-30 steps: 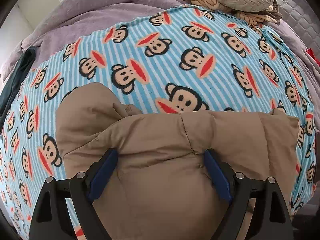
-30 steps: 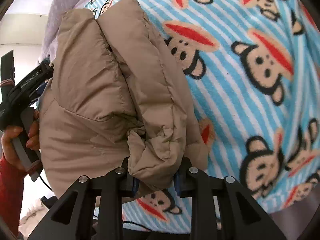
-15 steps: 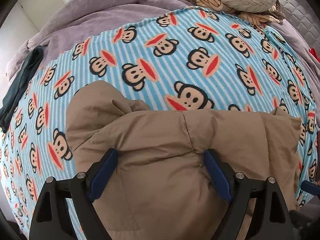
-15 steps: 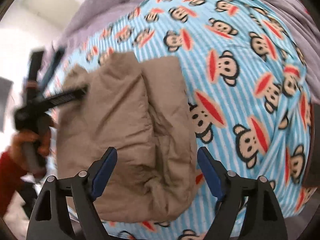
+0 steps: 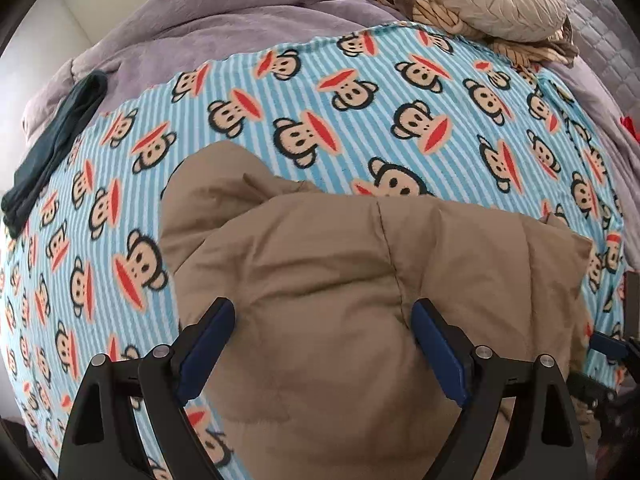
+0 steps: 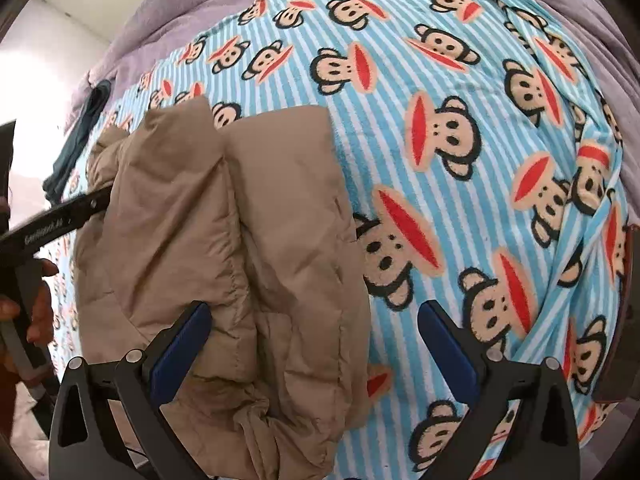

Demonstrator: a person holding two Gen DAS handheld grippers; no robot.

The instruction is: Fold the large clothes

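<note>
A tan puffer jacket (image 5: 340,280) lies folded into a thick bundle on the monkey-print blanket (image 5: 320,92), near its front edge. The left gripper (image 5: 324,344) hangs over the bundle with jaws wide apart, holding nothing; the right gripper (image 6: 316,340) is likewise spread wide and empty, above the jacket's (image 6: 224,240) right edge. The jacket looks light, soft and springy, so folds probably puff back open, and its smooth shell may slip. Stitched seams or doubled edges likely give the firmest hold, pinching through both layers.

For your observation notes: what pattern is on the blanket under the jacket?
Blue-and-white stripes with red-mouthed monkey faces on the blanket; right wrist view.
</note>
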